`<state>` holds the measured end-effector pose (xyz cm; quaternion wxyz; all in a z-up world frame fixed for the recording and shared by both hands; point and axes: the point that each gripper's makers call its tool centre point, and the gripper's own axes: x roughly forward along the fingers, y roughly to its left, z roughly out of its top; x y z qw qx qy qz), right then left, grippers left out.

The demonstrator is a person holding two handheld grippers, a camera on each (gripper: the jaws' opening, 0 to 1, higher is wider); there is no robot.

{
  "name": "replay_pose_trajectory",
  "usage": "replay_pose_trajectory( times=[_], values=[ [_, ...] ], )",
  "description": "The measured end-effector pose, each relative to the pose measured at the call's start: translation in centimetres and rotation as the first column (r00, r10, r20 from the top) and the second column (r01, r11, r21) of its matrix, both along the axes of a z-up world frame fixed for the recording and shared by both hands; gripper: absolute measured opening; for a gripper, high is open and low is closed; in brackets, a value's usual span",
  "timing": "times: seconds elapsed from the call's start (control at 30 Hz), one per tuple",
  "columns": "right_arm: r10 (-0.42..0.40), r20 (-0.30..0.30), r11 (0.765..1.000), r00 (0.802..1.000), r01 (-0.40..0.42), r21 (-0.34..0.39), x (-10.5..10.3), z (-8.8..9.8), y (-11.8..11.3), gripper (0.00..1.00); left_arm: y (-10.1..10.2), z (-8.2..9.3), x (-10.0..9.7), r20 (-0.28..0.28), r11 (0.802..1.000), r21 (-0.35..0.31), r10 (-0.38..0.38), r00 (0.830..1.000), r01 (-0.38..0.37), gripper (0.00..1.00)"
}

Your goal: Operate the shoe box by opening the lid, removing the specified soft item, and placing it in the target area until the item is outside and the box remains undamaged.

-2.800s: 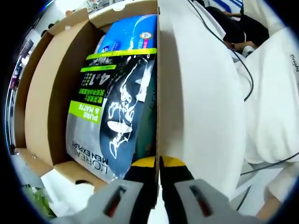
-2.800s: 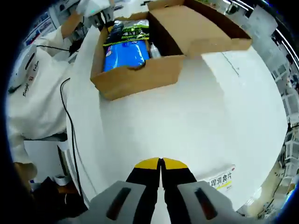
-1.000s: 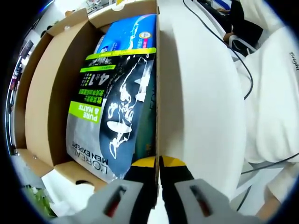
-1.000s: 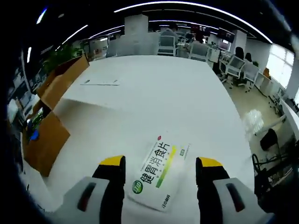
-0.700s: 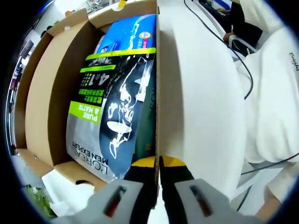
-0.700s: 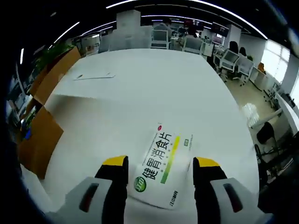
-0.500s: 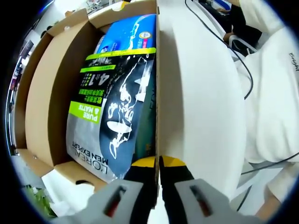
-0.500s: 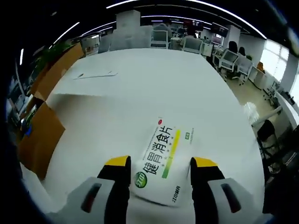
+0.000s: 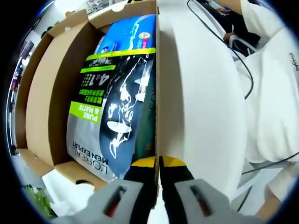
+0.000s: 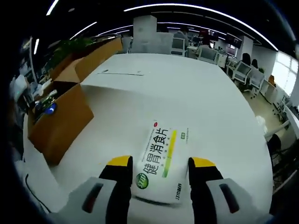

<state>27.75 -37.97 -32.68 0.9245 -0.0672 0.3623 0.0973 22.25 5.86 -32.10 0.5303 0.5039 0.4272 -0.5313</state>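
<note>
The left tool [image 9: 158, 162] is clamped on the side wall of the open cardboard shoe box [image 9: 44, 93], where a black L'Oréal pouch [image 9: 112, 112] lies. The right tool [image 10: 158, 163] stands open, straddling a white medicine packet [image 10: 161, 161] on the white bench [image 10: 205, 98].

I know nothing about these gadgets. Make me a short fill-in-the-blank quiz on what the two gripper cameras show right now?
1. The left gripper is pinching the ____ wall of the open shoe box.
2. The dark pouch lying in the box carries bands of ____ colour along its label.
3. The white packet lies on the table between the two jaws of the ____ gripper.
4. In the right gripper view, the box stands to the ____ of the packet.

Missing words: cardboard; green; right; left
</note>
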Motion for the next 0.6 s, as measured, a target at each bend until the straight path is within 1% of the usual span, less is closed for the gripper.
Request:
replay_pose_trajectory(
  times=[0.07,0.1,0.17,0.2,0.27,0.33,0.37,0.4,0.43,0.47,0.5,0.53,0.57,0.6],
  values=[
    [0.021,-0.002,1.0,1.0,-0.021,0.001,-0.4,0.0,0.3,0.61,0.0,0.1,0.6,0.0,1.0,0.0,0.0,1.0,0.0,0.01],
    [0.039,0.01,0.999,0.999,-0.039,0.002,-1.0,0.2,1.1,0.62,0.0,0.1,0.7,0.0,1.0,0.0,0.0,1.0,0.0,0.01],
    [0.044,0.014,0.999,0.999,-0.044,0.011,-1.7,0.3,0.8,0.62,-0.1,0.1,1.5,0.002,1.0,-0.001,-0.001,1.0,0.001,0.01],
    [0.048,0.023,0.999,0.999,-0.048,0.022,-2.0,0.5,0.7,0.62,-0.1,0.1,1.1,0.003,1.0,-0.001,0.0,1.0,0.0,0.01],
    [0.046,0.019,0.998,0.999,-0.046,0.034,-2.4,0.4,0.5,0.61,-0.1,0.1,0.8,0.004,1.0,0.0,0.0,1.0,0.0,0.01],
    [0.05,0.022,0.997,0.999,-0.051,0.05,-3.0,0.4,0.7,0.61,0.0,-0.1,0.1,0.006,1.0,0.0,0.001,1.0,-0.001,0.01],
    [0.053,0.019,0.997,0.998,-0.054,0.054,-3.2,0.4,0.9,0.6,0.0,-0.1,0.0,0.006,1.0,0.0,0.001,1.0,-0.001,0.01],
    [0.062,0.012,0.996,0.998,-0.063,0.059,-3.6,0.3,1.3,0.58,0.0,-0.2,-0.3,0.006,1.0,0.001,0.002,1.0,-0.002,0.01],
    [0.08,0.001,0.995,0.997,-0.08,0.065,-4.2,0.3,2.2,0.55,0.1,-0.2,-0.7,0.006,1.0,0.002,0.003,1.0,-0.003,0.01],
    [0.088,0.002,0.994,0.996,-0.088,0.071,-4.3,0.4,2.6,0.49,0.1,-0.3,-1.0,0.006,1.0,0.003,0.005,1.0,-0.005,0.01],
    [0.107,0.008,0.991,0.994,-0.107,0.085,-4.4,0.6,3.3,0.46,0.2,-0.3,-1.1,0.005,1.0,0.004,0.006,1.0,-0.006,0.01],
    [0.145,0.024,0.983,0.989,-0.147,0.107,-4.4,0.8,4.7,0.46,0.2,-0.3,-1.2,0.005,1.0,0.005,0.006,1.0,-0.006,0.01],
    [0.162,0.019,0.981,0.987,-0.163,0.105,-4.4,0.8,5.4,0.48,0.2,-0.4,-1.2,0.005,1.0,0.005,0.006,1.0,-0.006,0.01],
    [0.184,0.023,0.98,0.983,-0.185,0.078,-4.1,0.8,5.8,0.49,0.2,-0.3,-1.4,0.006,1.0,0.005,0.005,1.0,-0.005,0.01]
  ],
)
